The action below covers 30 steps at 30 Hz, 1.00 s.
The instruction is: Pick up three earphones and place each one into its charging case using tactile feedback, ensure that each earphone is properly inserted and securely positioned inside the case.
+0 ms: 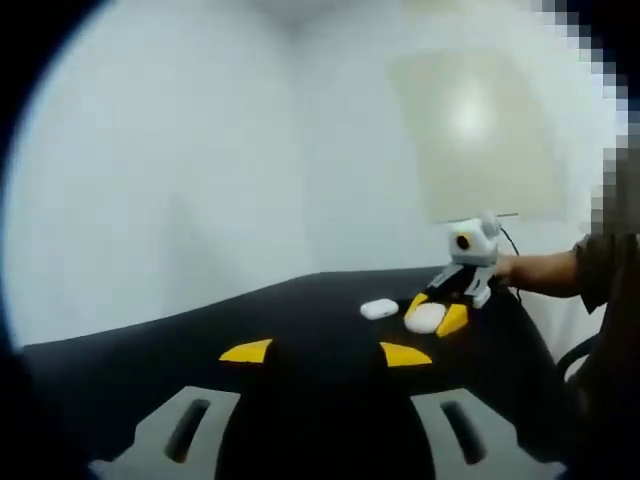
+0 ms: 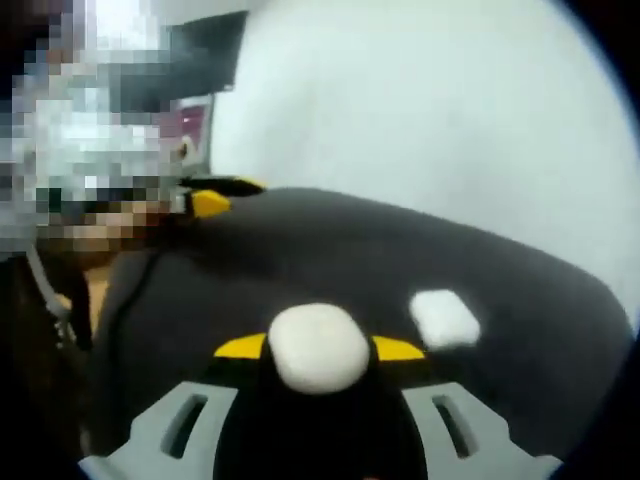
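Right gripper view, nearest: right tongs [image 2: 320,348], grey arms with yellow tips, closed on a rounded white case [image 2: 318,346] held between the tips; case seam and lid state too blurred to make out. Just beyond and to the right of the tips: a second white case [image 2: 445,317], squarish, lying flat on the dark desk [image 2: 520,300], apart from the tongs. Far left, at the desk's far edge: yellow tips of the left tongs [image 2: 212,198], partly cut off by a mosaic patch. No earphones discernible; no brand, label or writing readable on either case.

Left gripper view, nearest: left tongs [image 1: 327,352], yellow tips spread well apart, nothing between them, hovering over the black desk [image 1: 150,370]. Farther, right of centre: right tongs [image 1: 437,314] seen from the front, gripping the rounded white case [image 1: 427,317] low against the desk surface. Just beside it on the left: the second white case [image 1: 379,309], resting on the desk, not touching. Behind: a person's forearm [image 1: 540,270], cut off at the right edge. Background: plain white wall [image 1: 180,150], pale rectangular panel [image 1: 475,135], detail blurred.
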{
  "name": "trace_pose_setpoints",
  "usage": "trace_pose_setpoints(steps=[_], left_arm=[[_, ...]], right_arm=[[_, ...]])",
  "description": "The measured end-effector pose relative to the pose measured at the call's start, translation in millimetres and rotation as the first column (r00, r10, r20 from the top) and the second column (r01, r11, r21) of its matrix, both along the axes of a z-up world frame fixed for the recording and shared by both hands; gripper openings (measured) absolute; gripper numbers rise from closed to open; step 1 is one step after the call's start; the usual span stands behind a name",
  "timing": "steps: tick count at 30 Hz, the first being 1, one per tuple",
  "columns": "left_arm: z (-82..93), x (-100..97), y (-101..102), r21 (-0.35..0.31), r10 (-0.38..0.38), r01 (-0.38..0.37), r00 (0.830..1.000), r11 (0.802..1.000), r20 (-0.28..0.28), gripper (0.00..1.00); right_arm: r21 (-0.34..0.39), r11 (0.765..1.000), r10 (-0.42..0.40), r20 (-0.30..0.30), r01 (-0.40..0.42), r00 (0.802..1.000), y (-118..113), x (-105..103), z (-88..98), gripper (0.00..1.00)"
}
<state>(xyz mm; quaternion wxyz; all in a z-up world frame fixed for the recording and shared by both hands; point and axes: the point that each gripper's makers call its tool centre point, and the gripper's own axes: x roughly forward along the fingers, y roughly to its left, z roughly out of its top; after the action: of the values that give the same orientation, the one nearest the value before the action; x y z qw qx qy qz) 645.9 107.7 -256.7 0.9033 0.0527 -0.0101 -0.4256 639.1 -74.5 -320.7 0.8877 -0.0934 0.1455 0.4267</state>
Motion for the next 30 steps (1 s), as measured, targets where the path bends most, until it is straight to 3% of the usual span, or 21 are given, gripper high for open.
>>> trace_pose_setpoints(steps=[5, 9, 11, 13, 19, 22, 24, 26, 27, 30], left_arm=[[-1.1, 1.1, 1.2, 0.009, 0.007, -0.007, 1.0, 1.0, 0.004, 0.37], [-1.4, 1.7, 2.0, 0.013, 0.012, -0.012, 1.0, 1.0, 0.007, 0.37], [-2.0, 2.0, 2.2, 0.015, 0.014, -0.014, 1.0, 1.0, 0.005, 0.37], [-2.8, 2.4, 2.4, 0.02, 0.016, -0.016, 1.0, 1.0, 0.006, 0.37], [-2.3, 3.5, 3.7, 0.011, 0.021, -0.021, 1.0, 1.0, 0.0, 0.37], [-1.9, 4.3, 4.9, -0.003, 0.023, -0.024, 1.0, 1.0, -0.011, 0.37], [-1.6, 5.4, 6.1, -0.008, 0.032, -0.032, 0.999, 0.999, -0.013, 0.37], [-0.5, 7.7, 8.8, -0.016, 0.045, -0.046, 0.999, 0.999, -0.014, 0.37], [0.2, 8.8, 10.6, -0.022, 0.053, -0.053, 0.998, 0.998, -0.015, 0.37], [2.4, 12.9, 17.3, -0.044, 0.078, -0.079, 0.997, 0.996, -0.021, 0.35]], right_arm=[[-0.006, 0.999, -0.047, 0.003, 0.047, 0.999, -5.9, 9.7, 0.3, 0.39], [-0.054, 0.994, -0.099, 0.023, 0.1, 0.995, -13.7, 22.4, -0.2, 0.39], [-0.053, 0.993, -0.104, 0.017, 0.105, 0.994, -15.8, 27.1, -0.7, 0.39], [-0.001, 0.994, -0.112, -0.031, 0.112, 0.993, -13.8, 29.3, -2.8, 0.4], [-0.016, 0.996, -0.086, 0.006, 0.086, 0.996, -14.2, 26.8, 0.6, 0.41], [0.104, 0.992, -0.084, 0.075, 0.076, 0.994, -7.3, 26.2, 31.0, 0.44], [0.24, 0.97, -0.07, 0.091, 0.047, 0.993, 2.0, 23.3, 57.4, 0.44], [0.367, 0.93, -0.006, 0.044, -0.01, 0.999, 17.7, 16.8, 75.2, 0.42], [0.434, 0.899, 0.061, 0.001, -0.055, 0.998, 32.0, 11.2, 81.2, 0.4], [0.527, 0.844, 0.158, -0.066, -0.1, 0.985, 62.9, 7.9, 85.3, 0.36]])
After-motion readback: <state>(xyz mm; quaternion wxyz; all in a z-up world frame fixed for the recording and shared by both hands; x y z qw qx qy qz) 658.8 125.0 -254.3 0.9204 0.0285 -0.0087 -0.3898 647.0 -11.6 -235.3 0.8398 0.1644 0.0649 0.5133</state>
